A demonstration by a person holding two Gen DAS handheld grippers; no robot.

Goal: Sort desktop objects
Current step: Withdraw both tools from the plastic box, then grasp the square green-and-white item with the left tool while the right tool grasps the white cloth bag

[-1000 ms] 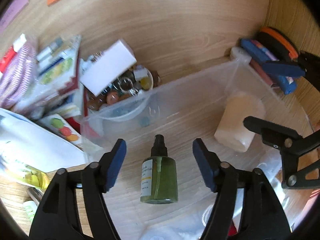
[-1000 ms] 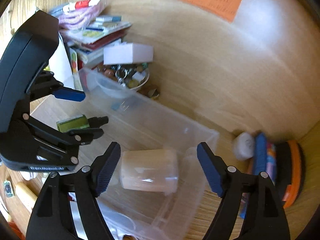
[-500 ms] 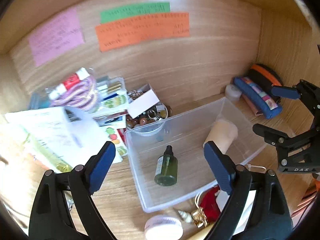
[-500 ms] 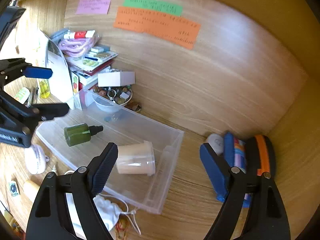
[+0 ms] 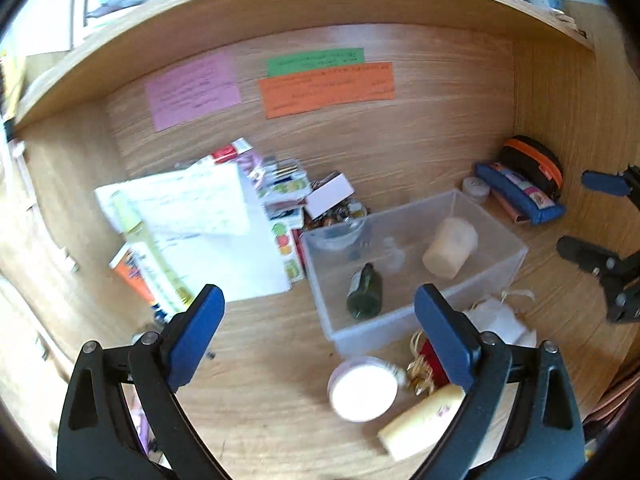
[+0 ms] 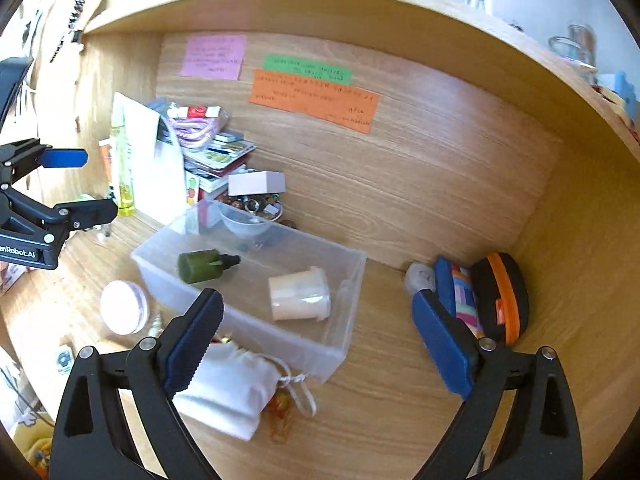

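A clear plastic bin sits on the wooden desk. In it lie a green spray bottle and a cream cup on its side. My left gripper is open and empty, raised above the desk in front of the bin; it shows at the left of the right wrist view. My right gripper is open and empty, raised above the bin's near right corner.
A round white-lidded jar, a cream tube, a white drawstring pouch and gold trinkets lie in front of the bin. Papers, a yellow bottle and a bowl of beads lie left; pencil cases right.
Both grippers have pulled back and up from the bin, open and empty. The green bottle and the cream cup stay lying in the bin.
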